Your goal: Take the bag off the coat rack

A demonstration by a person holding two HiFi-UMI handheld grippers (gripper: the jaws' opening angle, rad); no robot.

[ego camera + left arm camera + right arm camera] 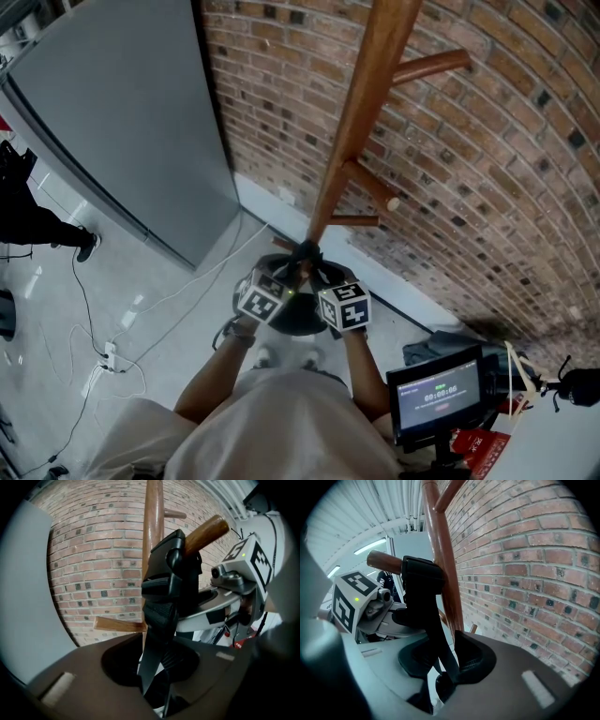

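Nearest me, the left hand-held gripper (158, 681) and right hand-held gripper (449, 676) are each pinched shut on the bag strap (161, 606), probably one per side so it lifts evenly. The strap loops over a low peg (206, 530) on the coat rack (361, 112), brick wall (487, 187) behind. Only the gripper views show that pinch; head view shows the rack's upper pegs instead.

Carrier: a wooden coat rack (361, 112), its pole standing close to the brick wall (487, 169), with short pegs angled out.
On the rack: a black bag strap (161, 597) hangs over one peg (206, 531), and its webbing drops beside the pole.
Floor: a pale grey floor (178, 319) lies under the rack.
On the floor: thin cables (87, 305) run to a white power strip (110, 354). A tall grey panel (122, 122) stands by the wall.
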